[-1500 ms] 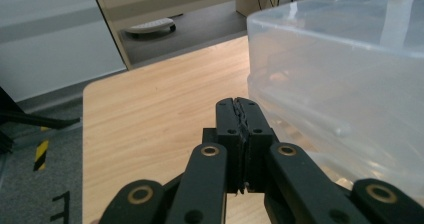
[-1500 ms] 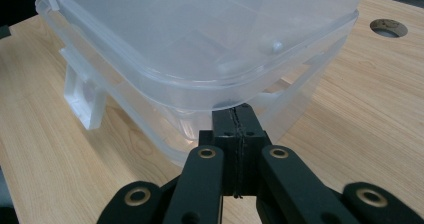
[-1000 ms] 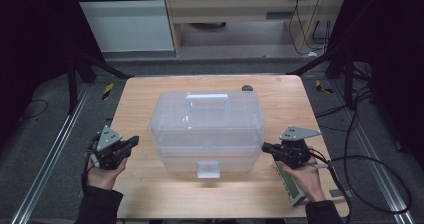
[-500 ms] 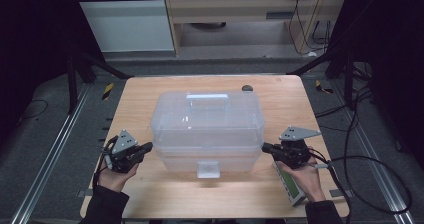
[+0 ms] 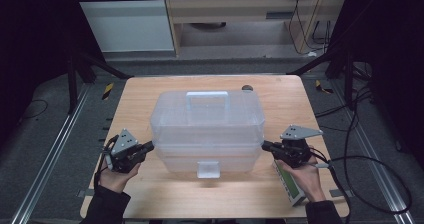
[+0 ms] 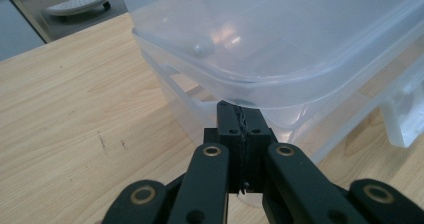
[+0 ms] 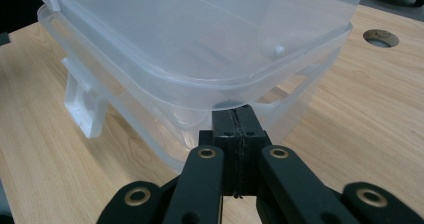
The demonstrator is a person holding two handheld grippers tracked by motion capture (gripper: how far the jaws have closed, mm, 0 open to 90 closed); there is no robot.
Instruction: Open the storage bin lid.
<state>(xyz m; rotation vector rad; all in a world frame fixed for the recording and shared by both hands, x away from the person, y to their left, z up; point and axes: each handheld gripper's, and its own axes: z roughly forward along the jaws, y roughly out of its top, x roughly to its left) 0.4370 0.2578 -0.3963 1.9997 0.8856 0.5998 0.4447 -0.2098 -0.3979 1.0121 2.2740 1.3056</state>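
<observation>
No readable text, label, brand or number is found in any view. The clear plastic box (image 5: 207, 129) bears no print on lid, handle or latch. The wooden table (image 5: 145, 99) carries no markings. The green-and-white object (image 5: 290, 184) under the right hand may carry print, but it is too small and blurred to read. The yellow-and-black striped strips on the floor (image 5: 108, 90) are hazard markings only, without lettering. The jaws in both gripper views show screws and no writing.
</observation>
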